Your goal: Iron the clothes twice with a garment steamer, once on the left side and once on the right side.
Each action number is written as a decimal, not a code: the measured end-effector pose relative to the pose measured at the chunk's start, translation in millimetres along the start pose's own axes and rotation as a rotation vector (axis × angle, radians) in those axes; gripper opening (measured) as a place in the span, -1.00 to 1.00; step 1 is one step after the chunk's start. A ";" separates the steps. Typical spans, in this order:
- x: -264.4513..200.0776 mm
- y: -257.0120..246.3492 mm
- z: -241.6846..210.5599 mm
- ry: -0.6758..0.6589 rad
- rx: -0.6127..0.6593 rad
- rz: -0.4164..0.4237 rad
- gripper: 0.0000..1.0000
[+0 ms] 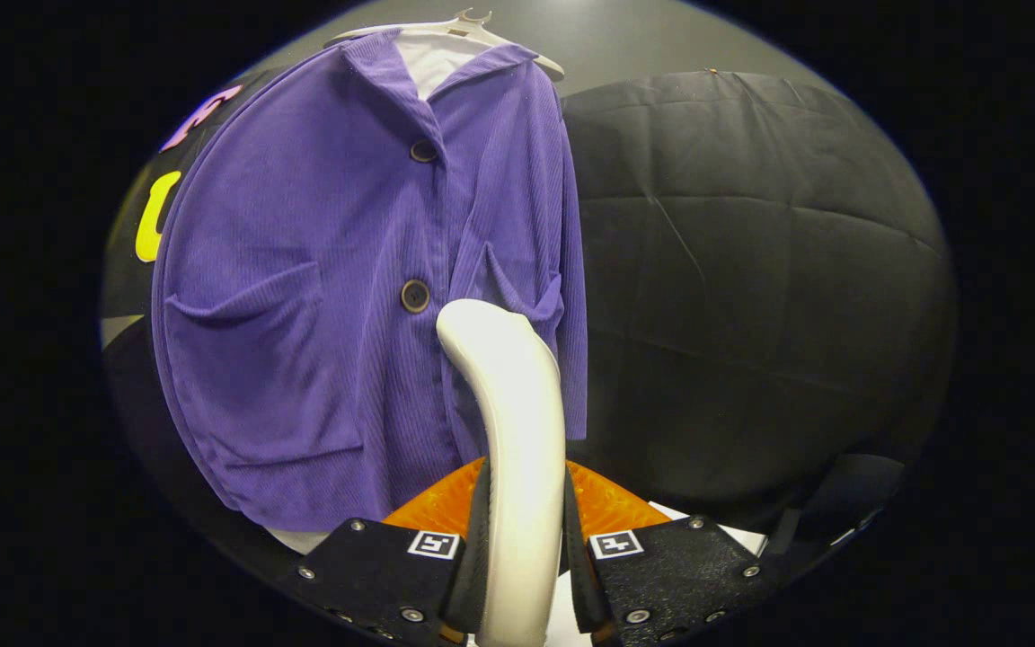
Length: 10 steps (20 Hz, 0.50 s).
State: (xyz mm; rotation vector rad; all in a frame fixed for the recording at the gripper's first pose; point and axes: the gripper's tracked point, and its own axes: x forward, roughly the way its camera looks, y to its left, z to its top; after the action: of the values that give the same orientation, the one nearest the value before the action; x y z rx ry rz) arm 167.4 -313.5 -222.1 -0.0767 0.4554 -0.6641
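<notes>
Corduroy fills most of what stands ahead: a purple button-front jacket (338,296) hangs on a pale hanger (473,27) against the booth's black cloth wall (751,270). Its collar lies open at the top, with a white lining or inner garment (432,58) showing at the neck. Two dark buttons run down the front placket, an upper button (423,151) just below the collar and a lower button (415,296) about halfway down. A patch pocket (257,359) sits on the broad panel to one side of the placket, and a second pocket (517,288) sags open on the narrower panel on the other side.

The gripper (522,557) is pinching the garment steamer (517,431): both fingers press against the sides of its white handle, which rises from between them and curves forward toward the jacket. The rounded top end of the steamer sits just beside the lower button and overlaps the lower edge of the second pocket; whether it actually touches the cloth I cannot tell. Behind the handle, just beyond the fingers, an orange textured part (607,503) spreads out to both sides, and it is unclear what it belongs to. A white surface (724,530) shows low down beyond the fingers, under the wall's folds.
</notes>
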 end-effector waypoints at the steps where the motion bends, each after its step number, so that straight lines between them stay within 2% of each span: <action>1: -2.1 0.1 -10.4 0.018 -0.005 0.004 -0.24; 10: -48.6 12.3 -90.1 0.115 -0.051 0.118 -0.23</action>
State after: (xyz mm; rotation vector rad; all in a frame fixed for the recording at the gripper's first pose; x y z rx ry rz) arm 101.9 -267.3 -287.1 -0.0599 0.5838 -0.5428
